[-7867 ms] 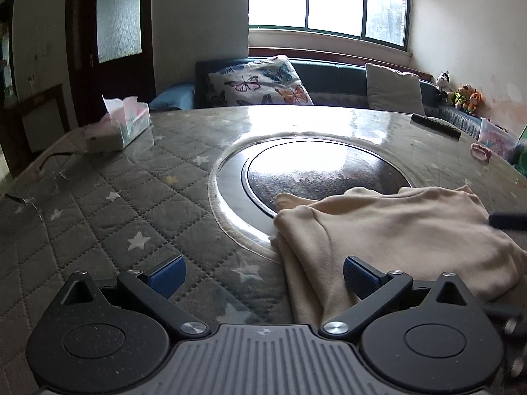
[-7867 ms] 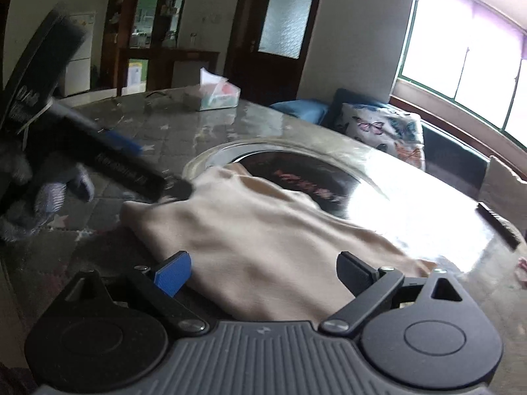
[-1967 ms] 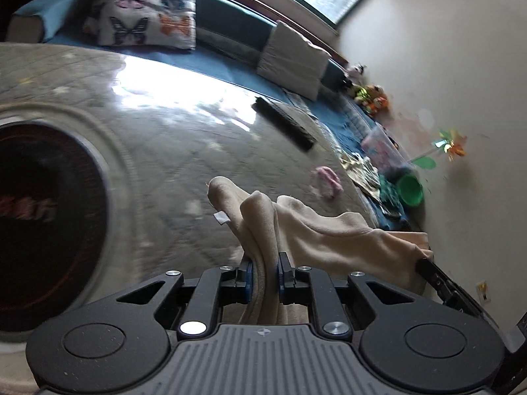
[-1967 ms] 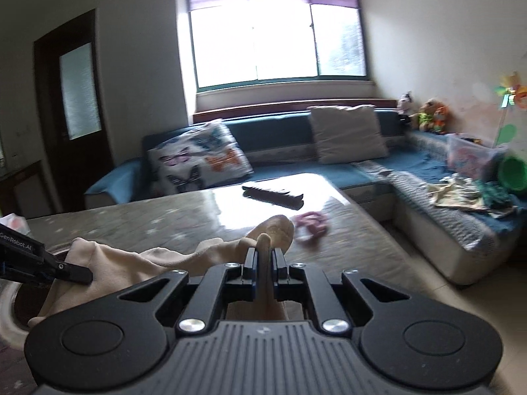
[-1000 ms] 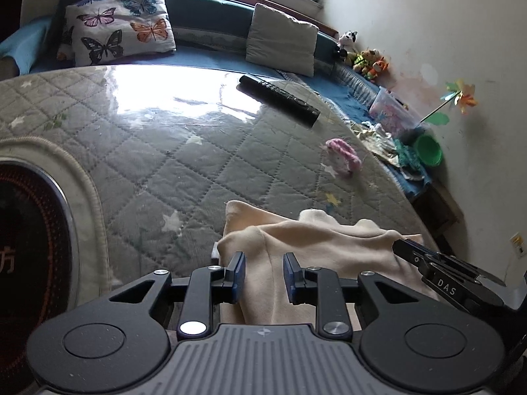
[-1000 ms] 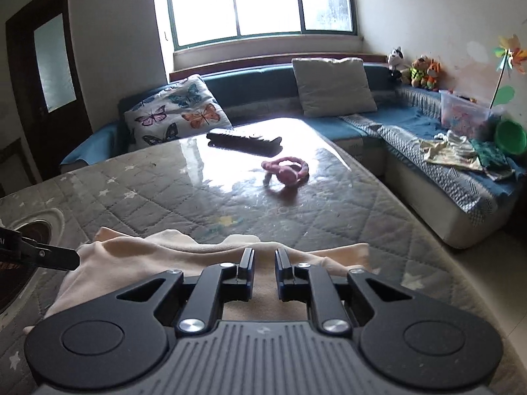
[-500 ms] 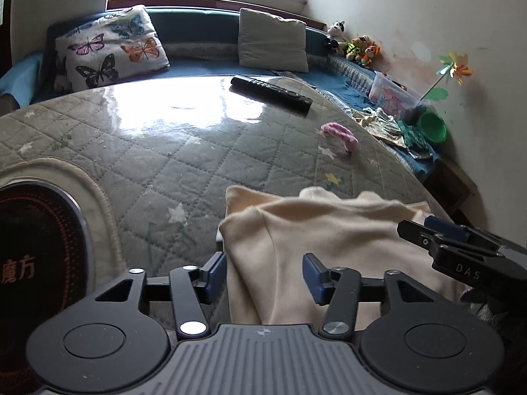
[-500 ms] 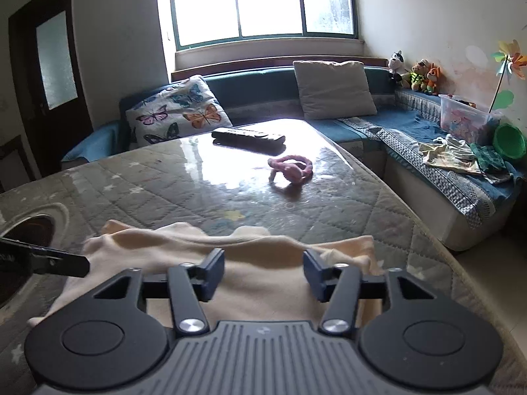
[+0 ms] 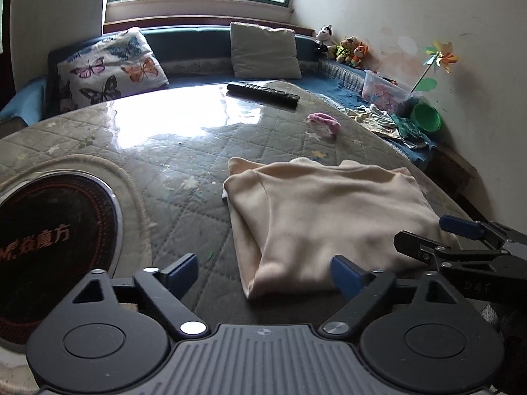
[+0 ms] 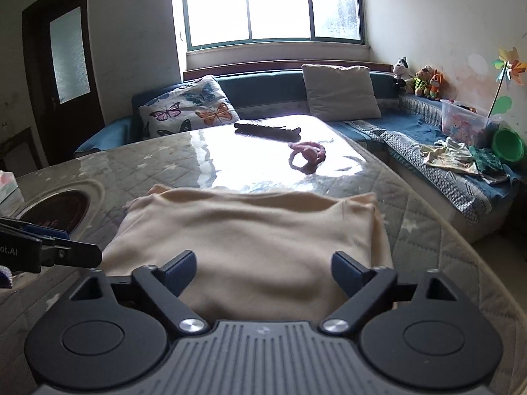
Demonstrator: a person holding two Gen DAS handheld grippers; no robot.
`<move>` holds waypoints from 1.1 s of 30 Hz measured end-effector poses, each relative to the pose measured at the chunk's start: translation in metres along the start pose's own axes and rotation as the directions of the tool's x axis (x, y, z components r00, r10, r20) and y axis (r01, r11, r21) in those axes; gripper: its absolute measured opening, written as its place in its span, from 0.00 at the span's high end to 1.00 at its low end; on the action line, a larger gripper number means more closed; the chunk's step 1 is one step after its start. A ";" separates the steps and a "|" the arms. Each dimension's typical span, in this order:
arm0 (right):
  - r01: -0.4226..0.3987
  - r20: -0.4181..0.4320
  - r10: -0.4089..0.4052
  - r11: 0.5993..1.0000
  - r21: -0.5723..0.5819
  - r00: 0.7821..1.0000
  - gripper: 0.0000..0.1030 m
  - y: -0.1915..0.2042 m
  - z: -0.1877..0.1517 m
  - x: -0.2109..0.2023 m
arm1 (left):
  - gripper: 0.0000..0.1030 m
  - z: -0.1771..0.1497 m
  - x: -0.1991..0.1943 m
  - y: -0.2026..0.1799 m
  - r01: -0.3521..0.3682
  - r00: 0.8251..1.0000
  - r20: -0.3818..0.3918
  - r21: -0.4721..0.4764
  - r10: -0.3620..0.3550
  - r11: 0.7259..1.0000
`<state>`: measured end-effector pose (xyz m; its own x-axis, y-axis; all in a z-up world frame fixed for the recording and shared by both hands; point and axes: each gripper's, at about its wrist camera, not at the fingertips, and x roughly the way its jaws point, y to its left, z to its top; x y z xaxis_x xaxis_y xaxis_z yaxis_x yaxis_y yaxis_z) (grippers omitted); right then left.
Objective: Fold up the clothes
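Black hand-held gripper (image 9: 265,271) — blue pads (image 9: 344,271), silver screws, ribbed grey base.

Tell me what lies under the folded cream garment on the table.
The cream garment lies flat on the quilted star-pattern table cover, which shows all around it. Whatever might sit beneath or inside its folds is covered, so it cannot be seen.

garment (image 9: 329,207) | cream, folded, apparently flat | on quilted table (image 9: 184,151)

Tissue box (image 10: 8,186) — cut off at left edge; round burner (image 9: 49,250) — lower left, partly behind gripper body; toy-bin (image 10: 464,121) contents too small to tell.
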<state>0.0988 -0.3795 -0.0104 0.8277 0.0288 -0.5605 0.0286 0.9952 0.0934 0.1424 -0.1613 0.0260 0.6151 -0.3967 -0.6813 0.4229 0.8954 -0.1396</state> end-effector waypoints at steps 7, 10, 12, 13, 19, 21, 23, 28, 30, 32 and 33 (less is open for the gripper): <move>0.050 0.011 -0.050 0.998 -0.023 0.999 0.00 0.016 -0.012 -0.019 | 0.00 -0.023 -0.021 -0.003 -0.021 0.999 0.044 0.062 0.018 0.998; 0.079 0.002 -0.079 0.996 -0.033 0.997 0.00 0.023 -0.019 -0.024 | 0.00 -0.031 -0.026 -0.003 -0.026 0.998 0.053 0.065 0.022 0.998; 0.104 -0.002 -0.104 0.994 -0.041 0.995 0.00 0.028 -0.024 -0.028 | 0.00 -0.036 -0.029 -0.003 -0.025 0.998 0.053 0.060 0.021 0.998; 0.112 -0.003 -0.112 0.993 -0.043 0.994 0.00 0.030 -0.027 -0.030 | 0.00 -0.038 -0.030 -0.003 -0.025 0.998 0.052 0.059 0.022 0.998; 0.141 -0.019 -0.142 0.989 -0.037 0.990 0.00 0.040 -0.035 -0.037 | 0.00 -0.048 -0.036 -0.001 -0.044 0.998 0.038 0.043 0.043 0.998; 0.152 -0.026 -0.153 0.988 -0.036 0.988 0.00 0.043 -0.037 -0.039 | 0.00 -0.051 -0.038 0.002 -0.052 0.998 0.031 0.032 0.051 0.998; 0.164 -0.034 -0.165 0.986 -0.030 0.986 0.00 0.045 -0.040 -0.041 | 0.00 -0.053 -0.040 0.003 -0.057 0.998 0.028 0.027 0.056 0.998; 0.175 -0.053 -0.175 0.985 -0.004 0.983 0.00 0.047 -0.048 -0.044 | 0.00 -0.058 -0.045 0.006 -0.069 0.997 0.022 0.025 0.068 0.997; 0.179 -0.059 -0.178 0.984 0.000 0.982 0.00 0.047 -0.050 -0.044 | 0.00 -0.059 -0.046 0.005 -0.074 0.997 0.020 0.031 0.074 0.997; 0.184 -0.061 -0.184 0.983 0.000 0.981 0.00 0.048 -0.052 -0.045 | 0.00 -0.060 -0.047 0.004 -0.075 0.997 0.018 0.034 0.074 0.997; 0.187 -0.061 -0.187 0.982 -0.002 0.981 0.00 0.048 -0.052 -0.046 | 0.00 -0.061 -0.047 0.004 -0.075 0.997 0.016 0.035 0.074 0.997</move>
<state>0.0328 -0.3281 -0.0228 0.7723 -0.1518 -0.6168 0.1818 0.9832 -0.0144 0.0747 -0.1270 0.0133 0.6554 -0.3321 -0.6784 0.3985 0.9150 -0.0631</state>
